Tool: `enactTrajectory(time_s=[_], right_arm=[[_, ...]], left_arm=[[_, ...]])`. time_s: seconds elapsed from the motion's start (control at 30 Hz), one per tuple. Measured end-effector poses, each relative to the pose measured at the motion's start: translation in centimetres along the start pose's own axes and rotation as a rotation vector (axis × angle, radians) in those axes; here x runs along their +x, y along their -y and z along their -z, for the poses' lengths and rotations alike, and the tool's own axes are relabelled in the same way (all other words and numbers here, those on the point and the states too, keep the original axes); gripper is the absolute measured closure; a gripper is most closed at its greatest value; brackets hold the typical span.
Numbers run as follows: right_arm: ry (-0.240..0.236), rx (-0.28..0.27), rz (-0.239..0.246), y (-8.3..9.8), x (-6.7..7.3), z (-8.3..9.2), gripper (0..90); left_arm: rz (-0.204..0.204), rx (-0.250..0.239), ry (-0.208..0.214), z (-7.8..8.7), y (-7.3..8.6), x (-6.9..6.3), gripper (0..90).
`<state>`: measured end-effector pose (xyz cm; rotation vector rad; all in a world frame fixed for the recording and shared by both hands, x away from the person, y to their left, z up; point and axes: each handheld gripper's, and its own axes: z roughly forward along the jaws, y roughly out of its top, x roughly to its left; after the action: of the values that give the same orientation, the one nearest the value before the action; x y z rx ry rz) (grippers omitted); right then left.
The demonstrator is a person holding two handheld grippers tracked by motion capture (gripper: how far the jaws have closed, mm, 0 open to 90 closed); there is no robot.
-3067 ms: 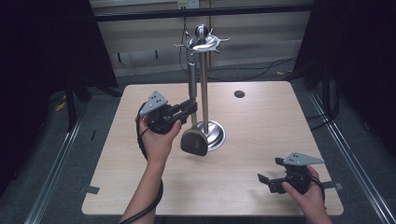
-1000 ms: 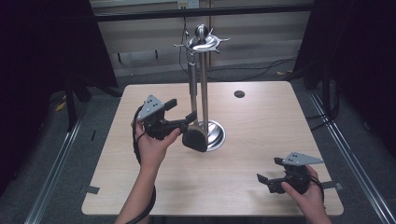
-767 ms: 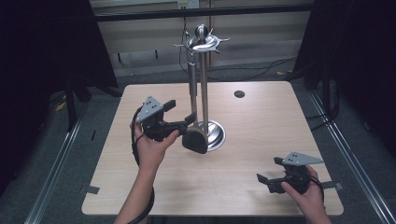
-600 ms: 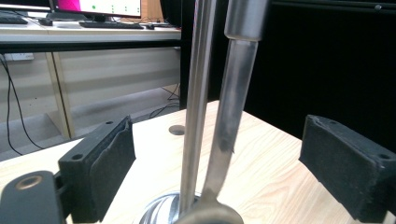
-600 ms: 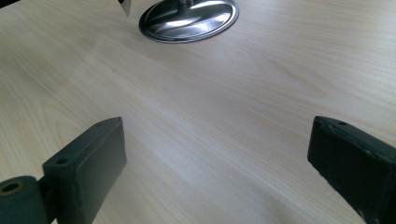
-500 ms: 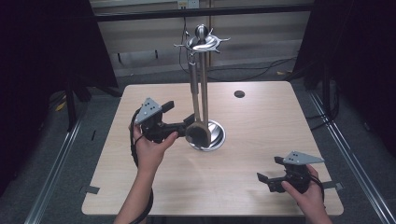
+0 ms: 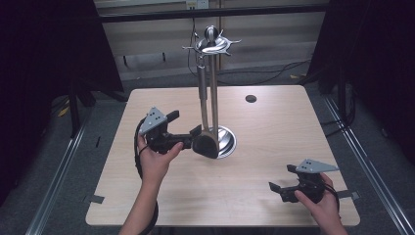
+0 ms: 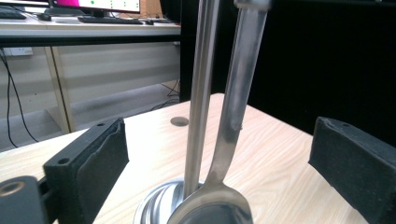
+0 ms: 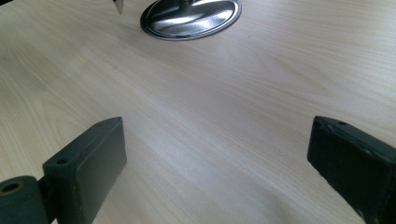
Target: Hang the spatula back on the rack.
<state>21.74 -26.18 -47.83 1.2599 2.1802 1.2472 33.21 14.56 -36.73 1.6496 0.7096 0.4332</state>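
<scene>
The hanging looks all but finished, judging by how things lie now: the long polished steel ladle [image 7: 204,112] dangles by its handle from the pronged crown of the tall chrome utensil stand [image 7: 213,85], its bowl resting low against the stand's round mirrored base, and what seems left is only for the hand to draw clear; the left gripper [image 7: 188,140], a black two-jaw tool with a grey three-cornered plate on top, sits level just beside the ladle's bowl, and its jaws have just been opening, so that in the left gripper view the ladle's handle [image 8: 233,102] and the stand's pole [image 8: 200,93] stand between the two wide-apart foam pads [image 8: 100,163] with neither pad pressing on them, which reads as a release; the right gripper [image 7: 275,188] rests well apart near the table's front right corner, jaws spread with nothing between them but bare wood; the pale wood-grain table [image 7: 274,132] is matt and smooth, with rounded corners and a small dark round grommet [image 7: 250,98] near its far edge; the ladle's handle is flat, brushed and slightly streaked, widening into a glossy oval bowl, while the pole is a straight, bright, round rod and the base a shallow reflective disc.
</scene>
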Motion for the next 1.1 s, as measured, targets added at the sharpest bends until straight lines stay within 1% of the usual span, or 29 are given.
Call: enactTrajectory(time_s=[0.03, 0.07, 0.1, 0.13, 0.2, 0.27, 0.37, 0.4, 0.43, 0.5, 0.53, 0.57, 0.63, 0.67, 0.73, 0.77, 0.83, 0.9, 0.97, 1.0, 1.1], right_arm=[[0.000, 0.000, 0.000, 0.0, 0.0, 0.0, 4.2], [-0.001, 0.001, -0.001, 0.0, 0.0, 0.0, 4.2], [0.000, 0.000, -0.001, 0.0, 0.0, 0.0, 4.2], [0.000, 0.000, -0.001, 0.0, 0.0, 0.0, 4.2], [0.003, -0.001, 0.000, 0.0, 0.0, 0.0, 4.2], [0.001, -0.001, -0.002, 0.0, 0.0, 0.0, 4.2], [0.000, 0.000, -0.001, 0.0, 0.0, 0.1, 4.2], [0.001, 0.000, 0.001, 0.0, 0.0, 0.1, 4.2], [0.002, -0.001, 0.001, 0.0, 0.0, 0.1, 4.2], [0.002, -0.001, 0.000, 0.0, 0.0, 0.1, 4.2], [0.001, -0.001, 0.002, 0.0, 0.0, 0.1, 4.2], [0.000, -0.001, 0.001, 0.0, 0.1, 0.1, 4.2], [0.000, 0.000, 0.002, 0.0, 0.1, 0.1, 4.2], [0.000, 0.000, -0.001, 0.0, 0.1, 0.1, 4.2], [0.000, -0.001, 0.000, -0.1, 0.1, 0.1, 4.2], [-0.002, -0.003, 0.002, -0.1, 0.1, 0.1, 4.2], [-0.002, -0.003, -0.001, -0.1, 0.0, 0.1, 4.2], [-0.002, -0.004, 0.000, -0.1, 0.0, 0.1, 4.2], [-0.001, -0.004, 0.000, -0.1, 0.0, 0.1, 4.2], [-0.002, -0.004, 0.003, -0.2, 0.0, 0.1, 4.2], [-0.006, -0.004, 0.005, -0.2, 0.1, 0.0, 4.2]], left_arm=[[0.013, -0.008, 0.003, 0.0, 0.1, 0.0, 4.1], [0.013, -0.008, 0.003, 0.0, 0.1, 0.0, 3.9], [0.008, -0.015, 0.012, 0.0, 0.3, 0.1, 3.6], [-0.001, -0.004, 0.010, 0.2, 0.4, 0.1, 3.6], [0.001, -0.004, 0.008, 0.3, 0.7, 0.1, 3.5], [-0.013, -0.006, 0.016, 0.4, 1.0, 0.2, 3.2], [-0.011, -0.007, 0.021, 0.5, 1.3, 0.2, 2.8], [-0.027, -0.004, 0.024, 0.5, 1.4, 0.3, 2.7], [-0.019, 0.008, 0.016, 0.6, 1.5, 0.2, 2.8], [-0.019, 0.004, 0.023, 0.6, 1.6, 0.3, 2.8], [-0.036, 0.018, 0.014, 0.7, 1.8, 0.4, 2.7], [-0.038, 0.017, 0.021, 0.7, 2.0, 0.5, 2.7], [-0.037, 0.025, 0.017, 0.8, 2.1, 0.6, 2.7], [-0.032, 0.036, 0.016, 0.8, 2.4, 0.6, 2.7], [-0.035, 0.029, 0.024, 0.8, 2.5, 0.7, 2.7], [-0.043, 0.038, 0.026, 0.9, 2.7, 0.9, 2.7], [-0.036, 0.036, 0.023, 1.0, 2.9, 1.0, 2.7], [-0.038, 0.053, 0.015, 1.2, 3.2, 1.2, 2.7], [-0.033, 0.062, 0.018, 1.3, 3.5, 1.3, 2.7], [-0.030, 0.056, 0.024, 1.3, 3.7, 1.3, 2.7], [-0.036, 0.066, 0.023, 1.5, 4.0, 1.5, 2.7]])
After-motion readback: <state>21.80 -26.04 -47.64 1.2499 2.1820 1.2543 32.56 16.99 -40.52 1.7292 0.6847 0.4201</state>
